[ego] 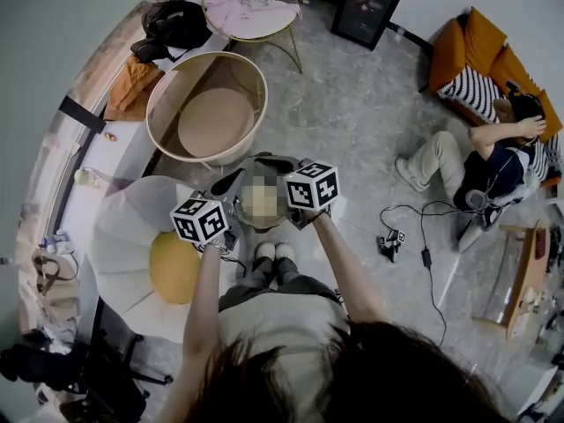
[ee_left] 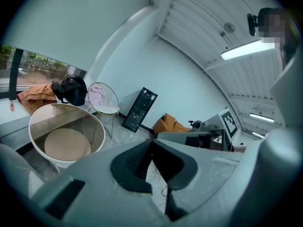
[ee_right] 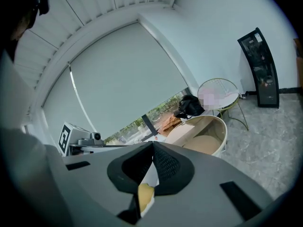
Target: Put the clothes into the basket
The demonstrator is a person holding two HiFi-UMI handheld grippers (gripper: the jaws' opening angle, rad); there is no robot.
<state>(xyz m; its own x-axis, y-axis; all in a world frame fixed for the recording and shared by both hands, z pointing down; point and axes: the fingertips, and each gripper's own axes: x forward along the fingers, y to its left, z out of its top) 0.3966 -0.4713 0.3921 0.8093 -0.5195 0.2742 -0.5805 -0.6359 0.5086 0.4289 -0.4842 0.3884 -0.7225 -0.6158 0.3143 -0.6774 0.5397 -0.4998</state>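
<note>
Counting first: two grippers, one basket, three heaps of fabric, one wire chair. The left gripper [ee_left: 151, 143] and the right gripper [ee_right: 152, 145] are hovering side by side, held out ahead of the person, marker cubes facing up. Both pairs of fingers [ee_left: 132, 162] are pressing together at the tips and pinching nothing. Behind the right tips a sliver of white and yellow is showing through the gap (cannot tell whether it is the flower-shaped mat [ego: 123, 236] below or something else). The basket [ego: 176, 82] is standing on the floor ahead of the fingers, round and tan, its flat bottom showing. The clothes are lying beyond it, well apart from the fingers. An orange garment [ego: 132, 85] is resting on the window sill [ego: 115, 144] just beside the basket's rim. A black bundle [ego: 174, 23] is sitting further along the sill (garment or bag, unclear). A pink garment [ego: 251, 11] is draping over the wire chair [ee_left: 109, 109]. The basket is standing between the fingers and the clothes.
</note>
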